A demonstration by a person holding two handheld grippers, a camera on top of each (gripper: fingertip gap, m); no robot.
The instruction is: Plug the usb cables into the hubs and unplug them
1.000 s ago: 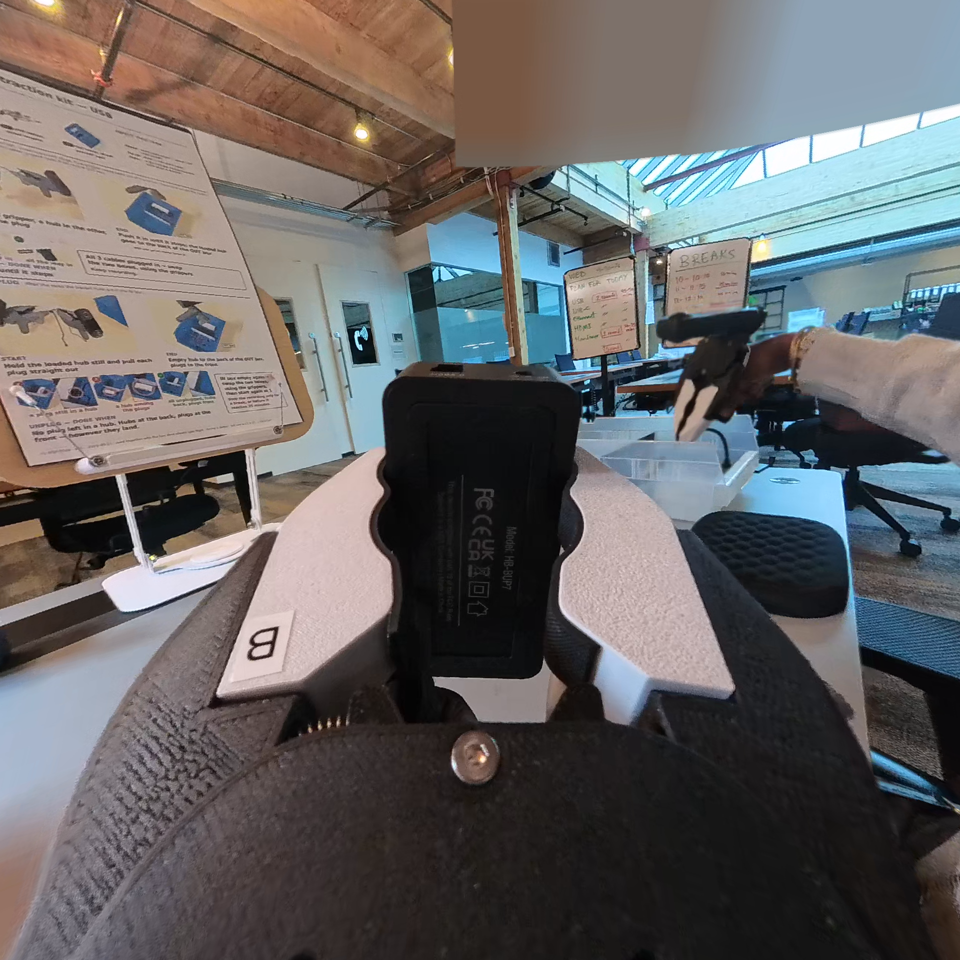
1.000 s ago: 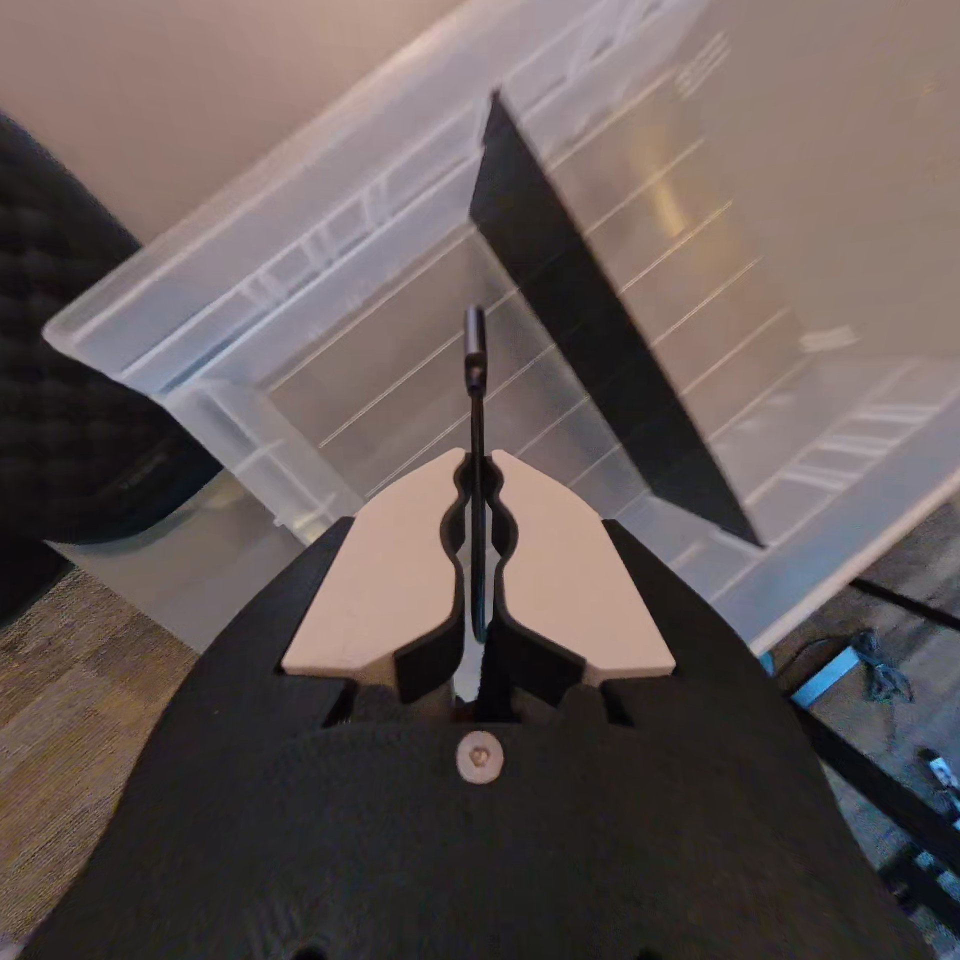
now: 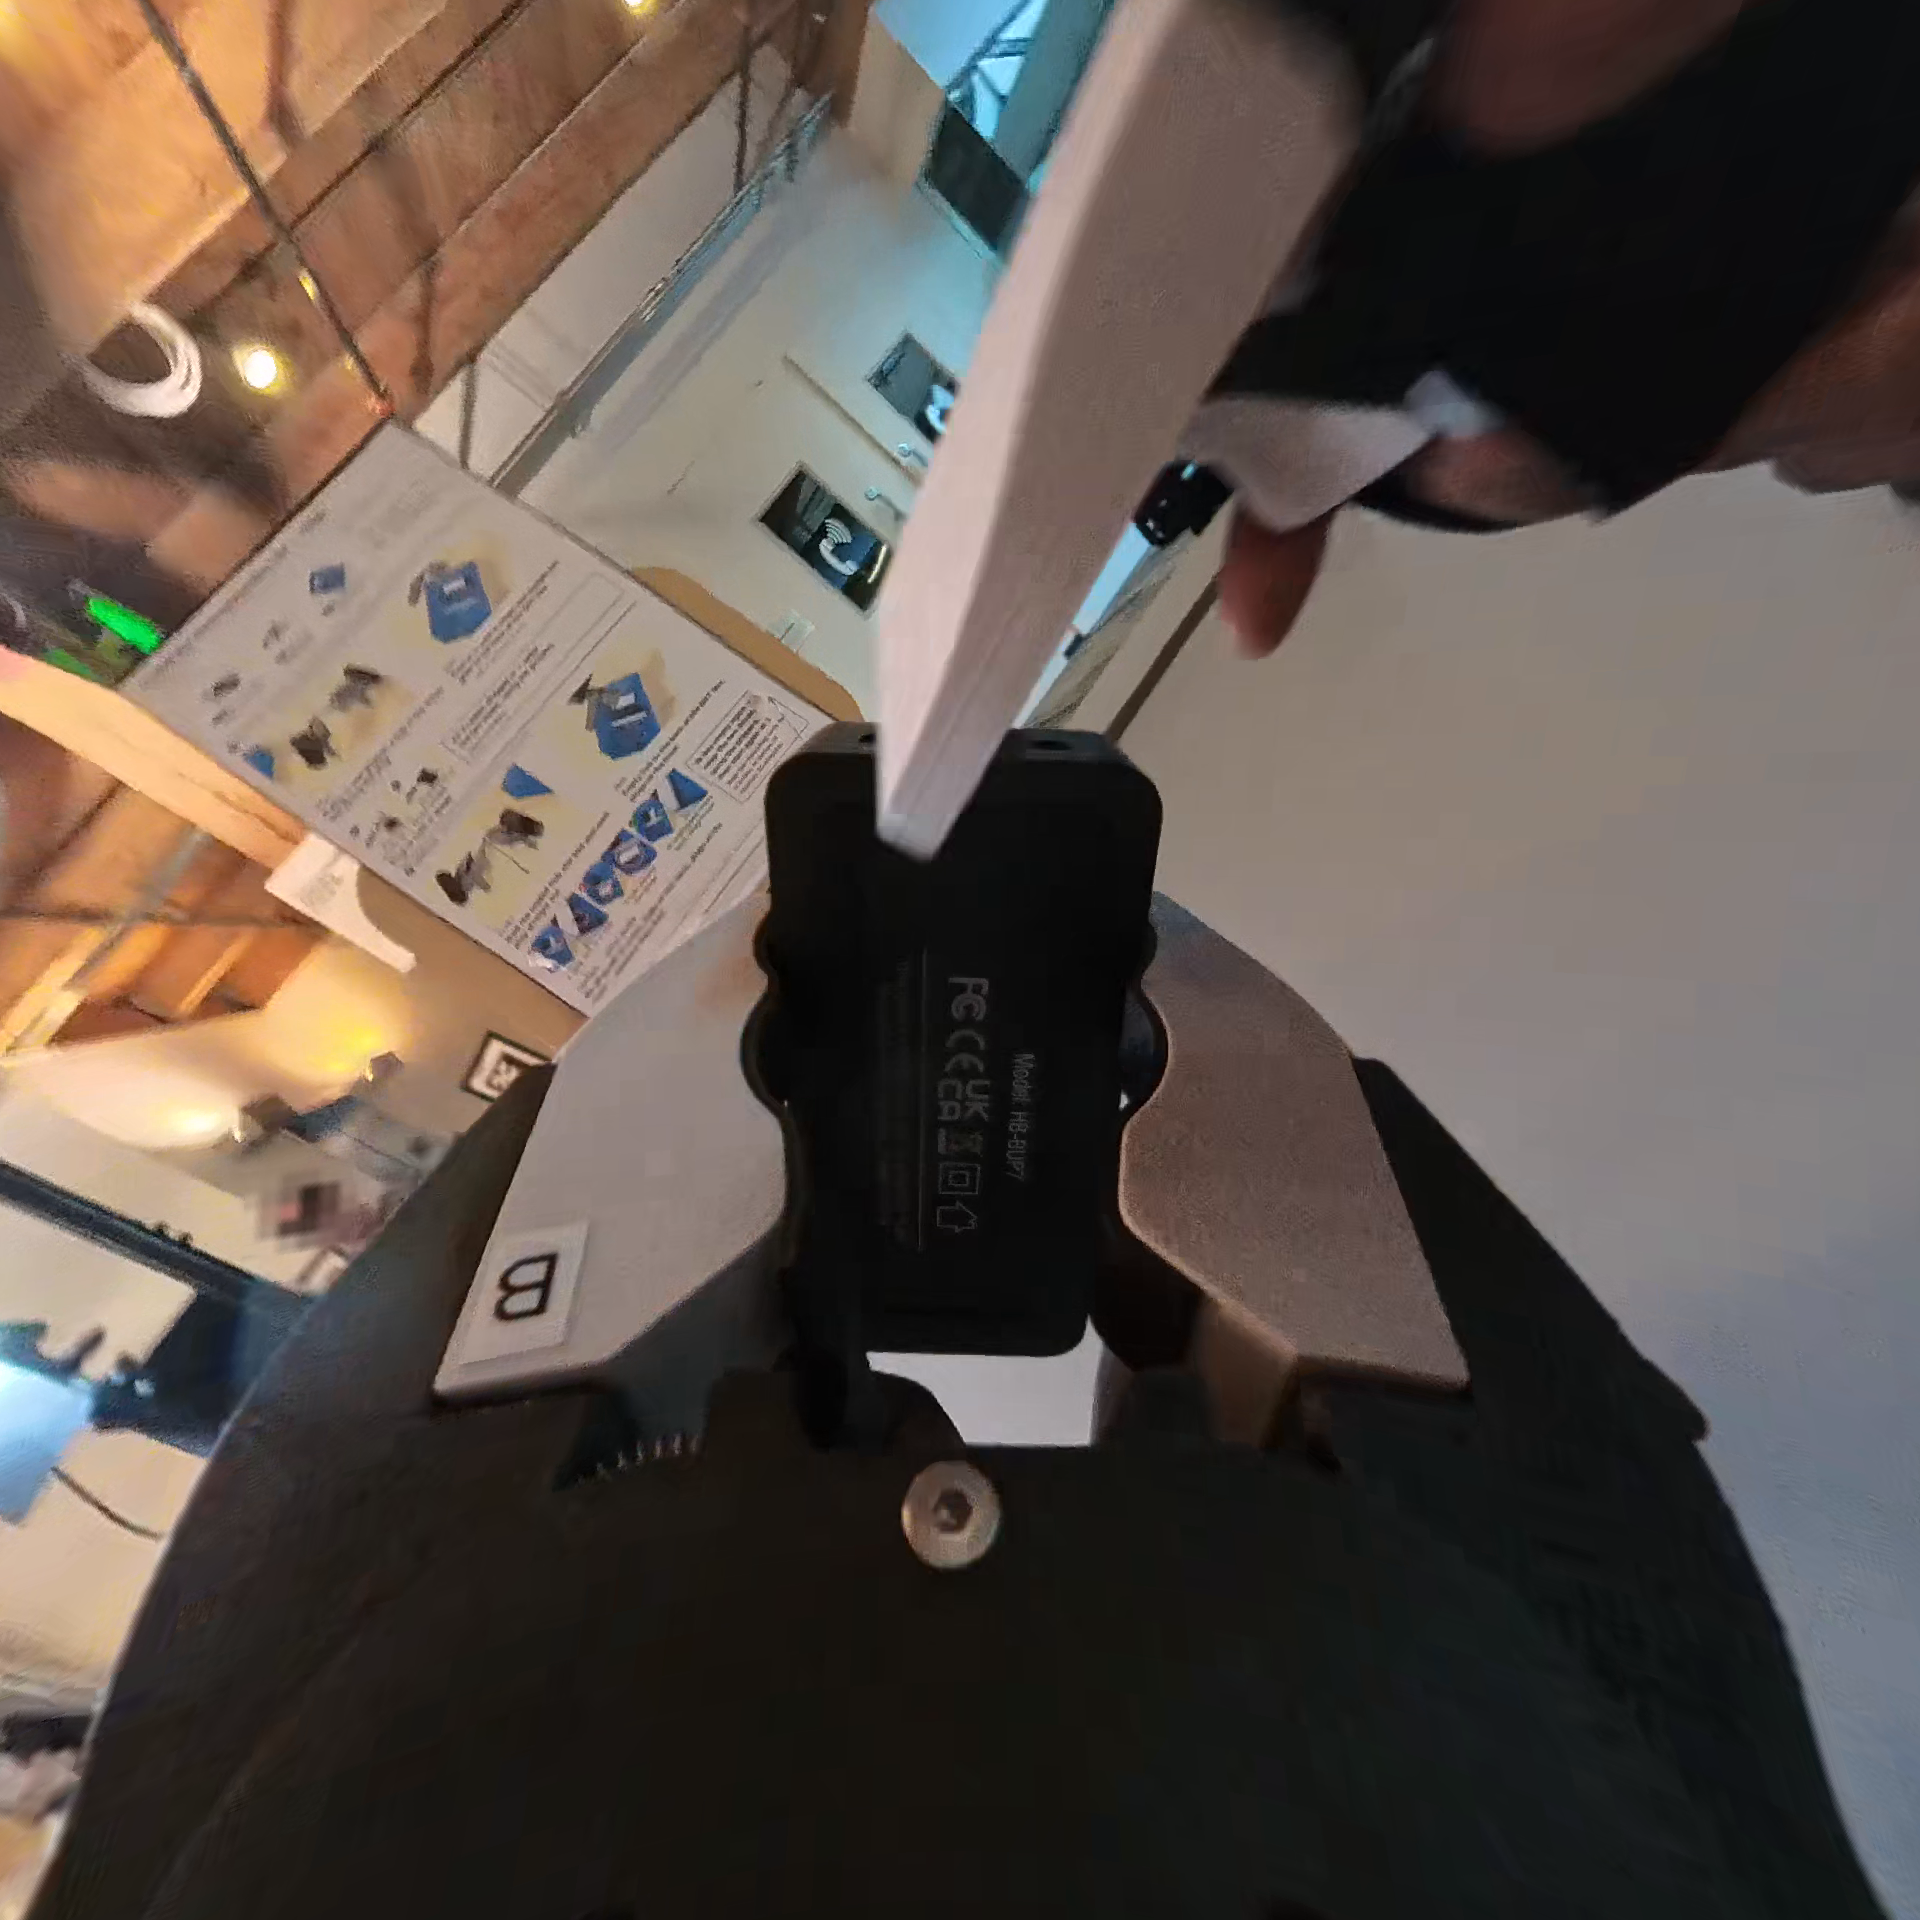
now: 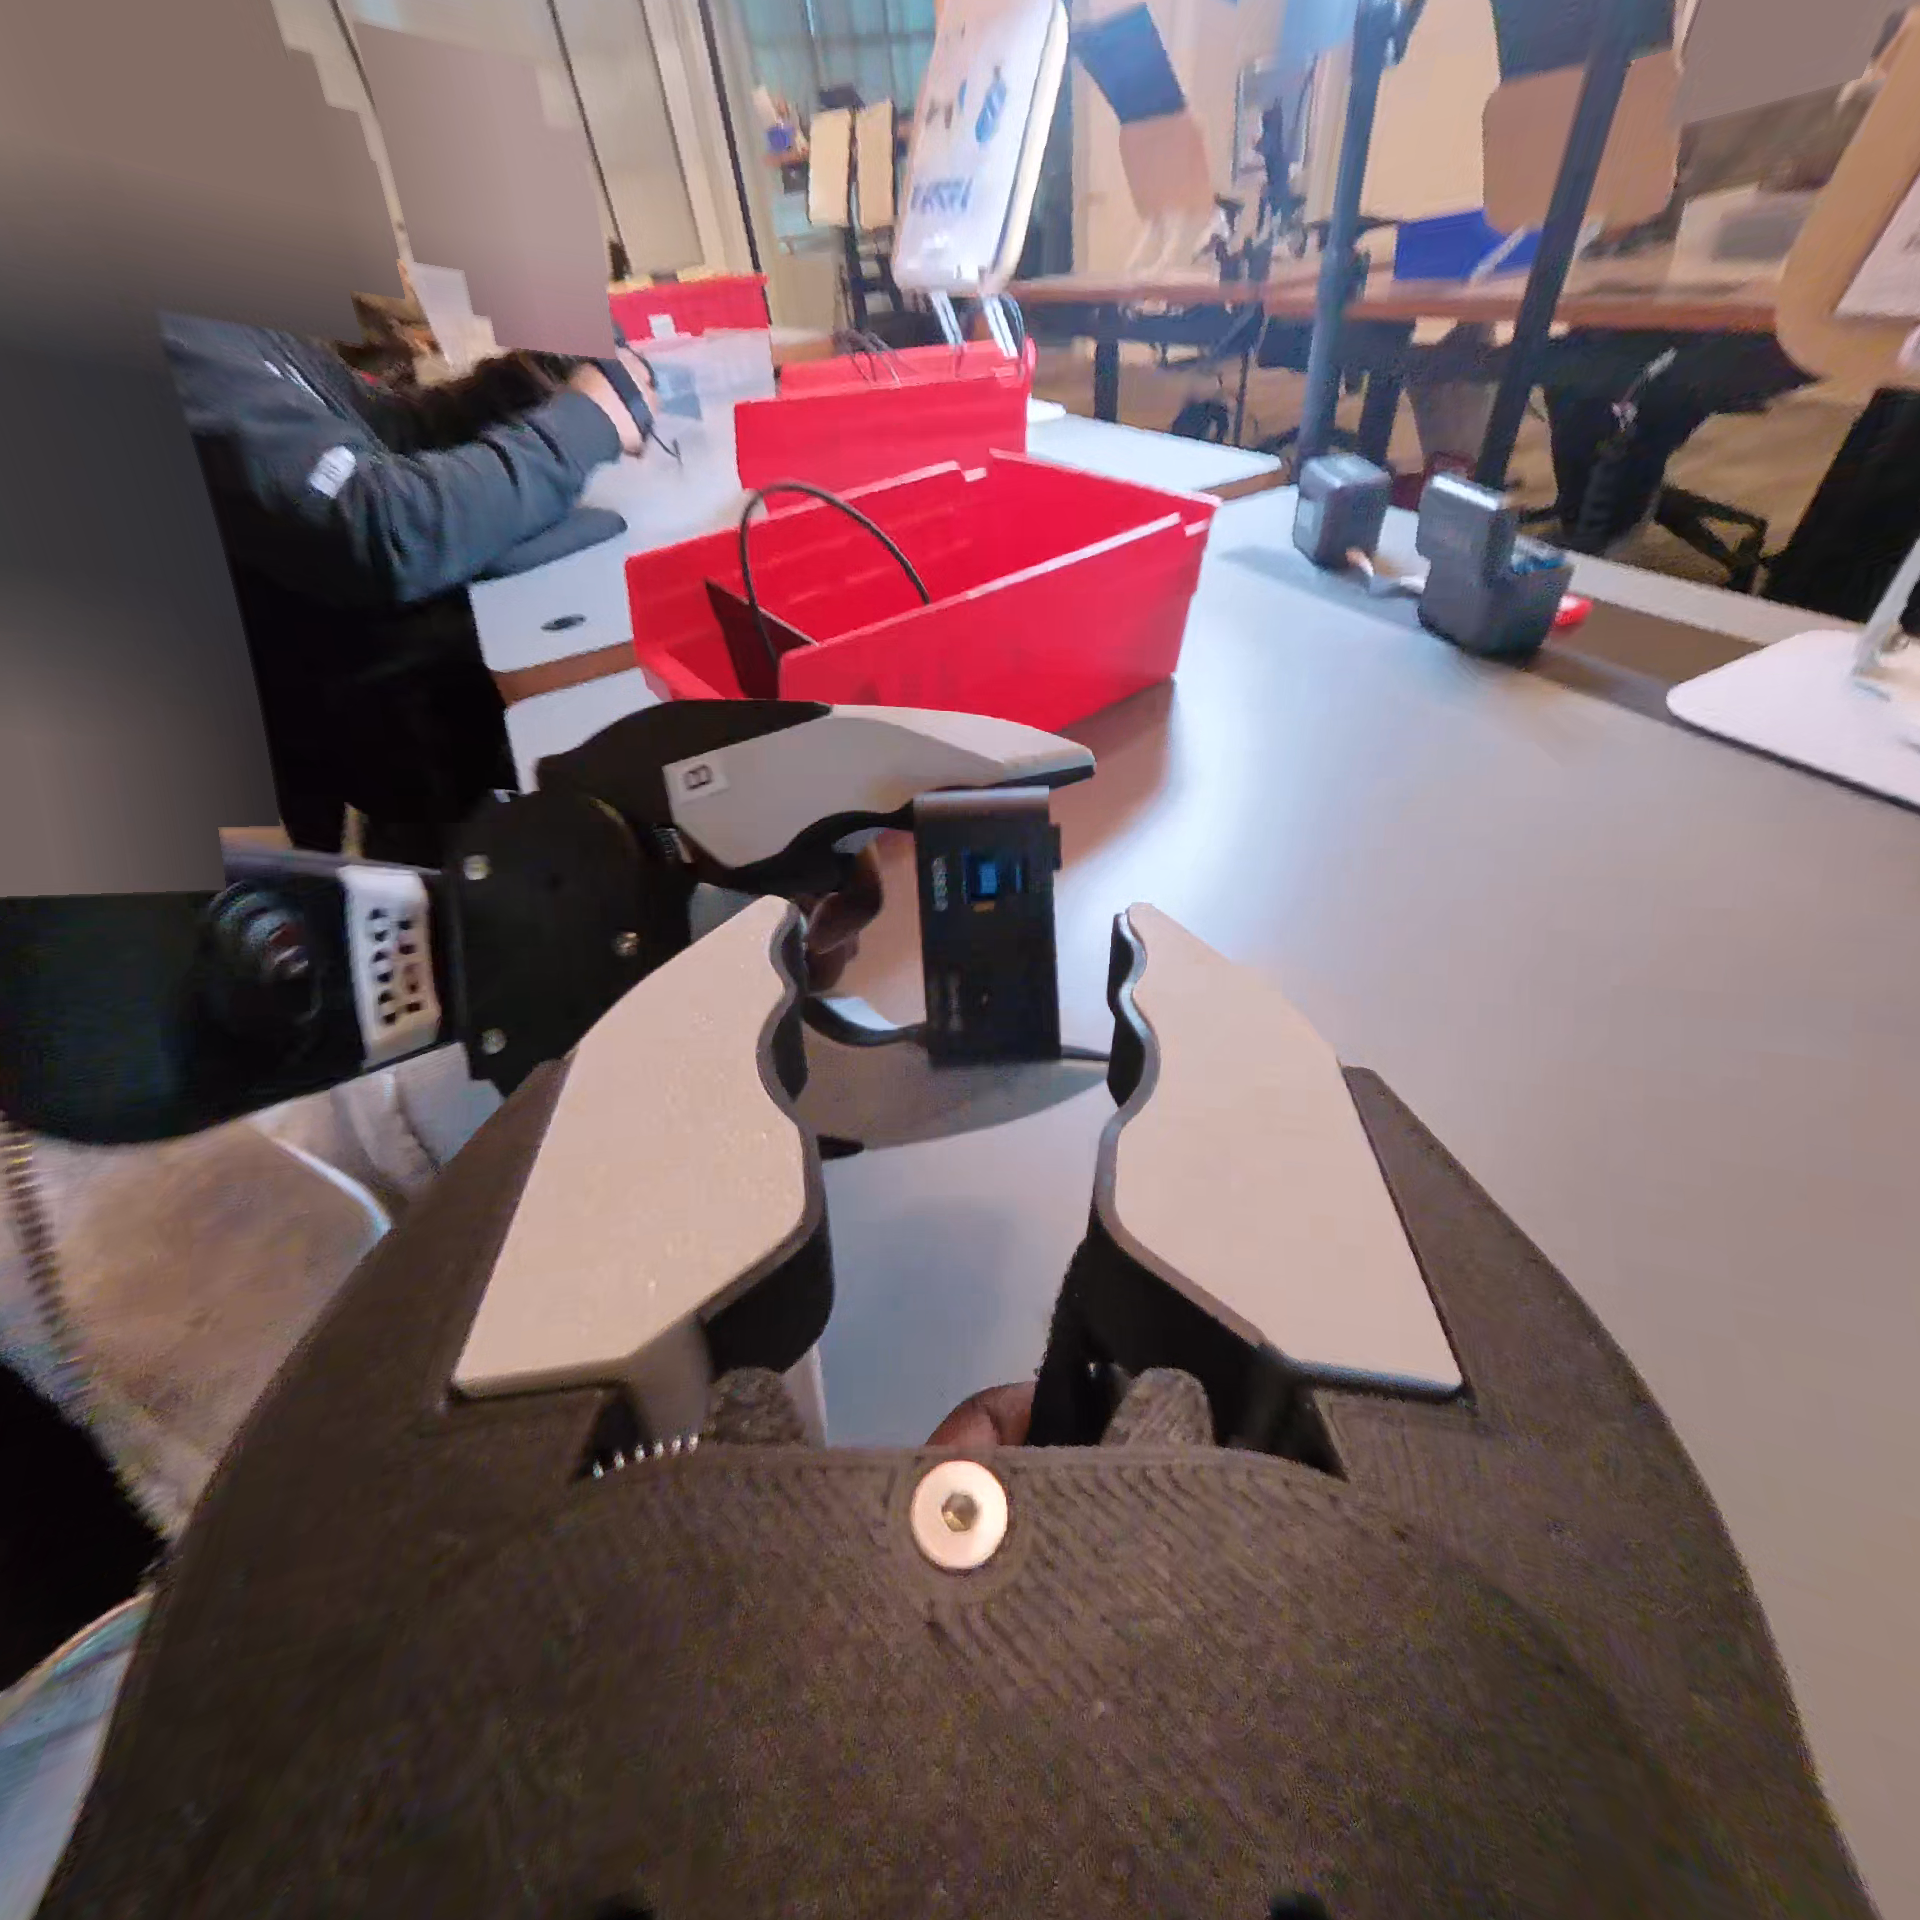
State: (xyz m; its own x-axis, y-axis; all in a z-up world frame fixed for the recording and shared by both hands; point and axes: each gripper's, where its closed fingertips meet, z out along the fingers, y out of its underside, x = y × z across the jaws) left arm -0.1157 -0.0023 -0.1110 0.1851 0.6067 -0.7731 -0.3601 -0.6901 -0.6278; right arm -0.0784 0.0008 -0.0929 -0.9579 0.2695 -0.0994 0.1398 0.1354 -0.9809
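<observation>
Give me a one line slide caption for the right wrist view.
Open right gripper faces the black USB hub clamped in the left gripper above the grey table, red bin behind.

The hub point(image 3: 961, 1049) is a slim black rectangular block with rounded corners. In the left wrist view it stands at the centre of the frame, long axis running up the picture, its flat printed face toward the camera, a small port opening visible on its top end. In the right wrist view it sits just left of centre point(image 4: 992, 925), upright on its short edge, showing a side with a blue port.
</observation>
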